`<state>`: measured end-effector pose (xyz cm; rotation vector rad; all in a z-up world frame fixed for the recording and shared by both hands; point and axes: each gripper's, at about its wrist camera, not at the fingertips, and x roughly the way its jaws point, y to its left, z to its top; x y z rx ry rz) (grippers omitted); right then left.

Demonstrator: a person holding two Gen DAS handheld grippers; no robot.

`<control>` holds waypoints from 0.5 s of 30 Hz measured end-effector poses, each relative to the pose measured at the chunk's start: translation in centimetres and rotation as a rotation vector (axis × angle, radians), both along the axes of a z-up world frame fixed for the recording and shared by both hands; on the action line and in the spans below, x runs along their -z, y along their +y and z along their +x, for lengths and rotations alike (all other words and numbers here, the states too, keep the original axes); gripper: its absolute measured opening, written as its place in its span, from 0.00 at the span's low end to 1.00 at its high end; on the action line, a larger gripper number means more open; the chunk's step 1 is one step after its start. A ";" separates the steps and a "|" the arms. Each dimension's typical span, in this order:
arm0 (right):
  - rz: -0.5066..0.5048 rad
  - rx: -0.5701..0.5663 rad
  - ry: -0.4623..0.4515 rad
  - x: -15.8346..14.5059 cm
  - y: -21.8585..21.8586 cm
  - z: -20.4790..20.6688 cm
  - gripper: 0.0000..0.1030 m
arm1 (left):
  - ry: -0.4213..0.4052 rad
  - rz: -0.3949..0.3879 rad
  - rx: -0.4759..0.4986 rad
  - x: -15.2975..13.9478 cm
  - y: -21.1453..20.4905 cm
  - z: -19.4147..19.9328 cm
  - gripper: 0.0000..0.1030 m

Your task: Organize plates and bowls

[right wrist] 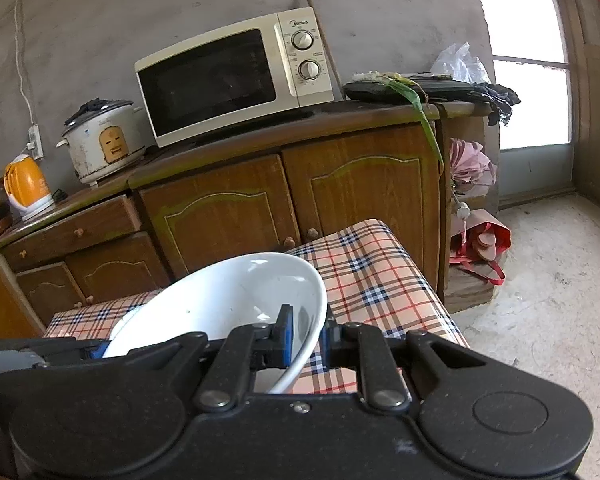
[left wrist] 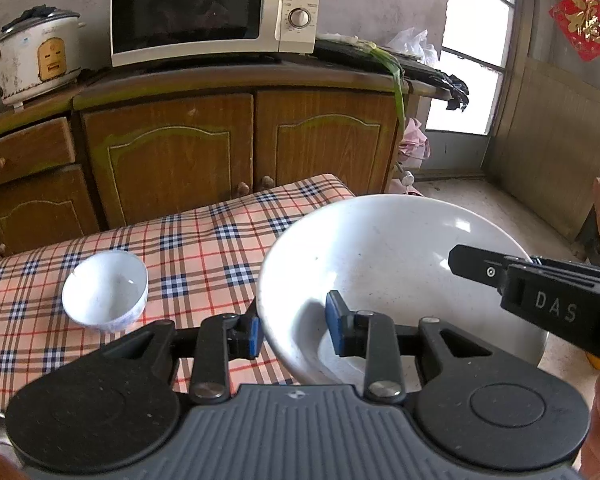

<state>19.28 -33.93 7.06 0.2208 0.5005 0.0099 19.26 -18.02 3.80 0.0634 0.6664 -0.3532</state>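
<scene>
Both my hand-held grippers, left (left wrist: 296, 330) and right (right wrist: 306, 338), pinch opposite rims of the large white bowl (left wrist: 380, 248), carrying it level above the tabletop (left wrist: 204, 240) toward the small bowl (left wrist: 105, 289) at far left, probably to nest them.

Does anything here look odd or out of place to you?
Yes: the large white bowl is tipped steeply, held off the checked table by both grippers on opposite rims. A limp green leaf droops over the cabinet edge. The small bowl sits upright and looks undamaged.
</scene>
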 end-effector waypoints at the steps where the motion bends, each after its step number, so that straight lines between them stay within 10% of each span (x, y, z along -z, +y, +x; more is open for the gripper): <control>1: -0.003 0.000 0.000 0.0 0.1 -0.2 0.18 | 0.001 -0.001 -0.001 0.0 0.1 -0.2 0.31; 15: -0.011 -0.008 0.000 0.1 0.9 -1.4 0.18 | 0.012 -0.013 -0.007 0.2 1.0 -1.8 0.31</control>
